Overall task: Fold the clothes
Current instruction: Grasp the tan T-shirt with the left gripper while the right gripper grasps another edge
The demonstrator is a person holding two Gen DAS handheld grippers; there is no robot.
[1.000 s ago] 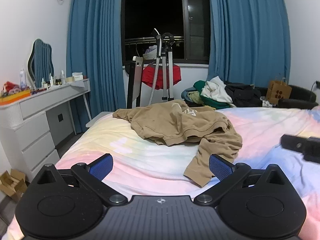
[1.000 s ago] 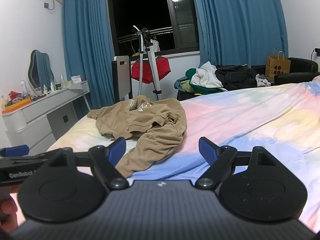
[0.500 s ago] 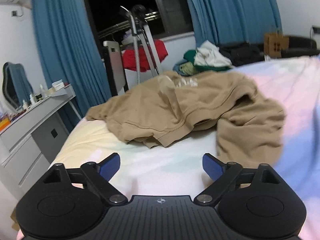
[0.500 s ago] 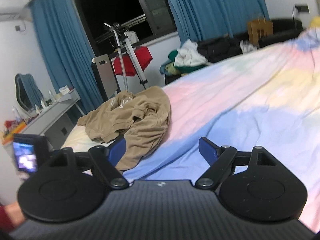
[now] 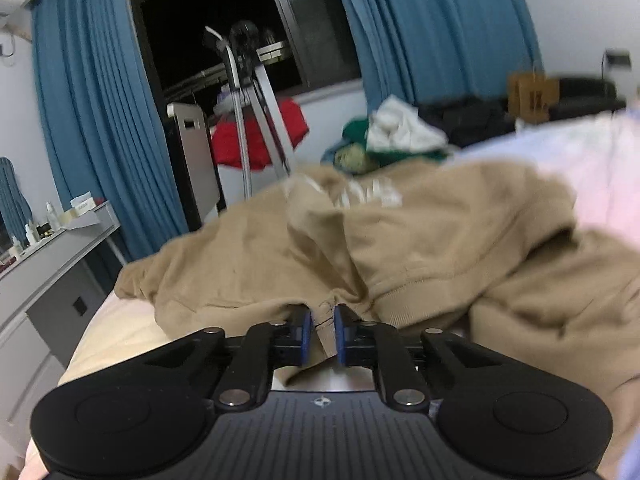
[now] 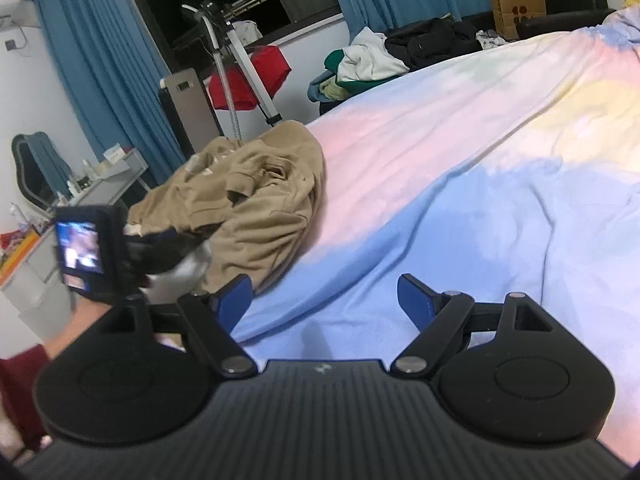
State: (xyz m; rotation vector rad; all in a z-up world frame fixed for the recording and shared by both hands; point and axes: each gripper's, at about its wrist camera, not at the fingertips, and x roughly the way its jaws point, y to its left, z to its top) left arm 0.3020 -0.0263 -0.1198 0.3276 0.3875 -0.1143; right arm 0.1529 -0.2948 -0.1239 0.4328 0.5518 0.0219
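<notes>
At far left of the right wrist view, my left gripper (image 6: pixel 132 240) reaches into the crumpled tan sweatshirt (image 6: pixel 256 196), which lies on the pastel bedspread (image 6: pixel 460 152) left of centre. In the left wrist view, my left gripper (image 5: pixel 322 330) is closing, a fold of the sweatshirt's (image 5: pixel 400 240) hem between its two blue pads (image 5: pixel 306 328). At lower centre of the right wrist view, my right gripper (image 6: pixel 324 300) stands spread wide above bare bedspread, grasping nothing. At upper right stands one brown paper bag (image 6: pixel 518 8); I cannot tell its contents. One sweatshirt, two grippers.
</notes>
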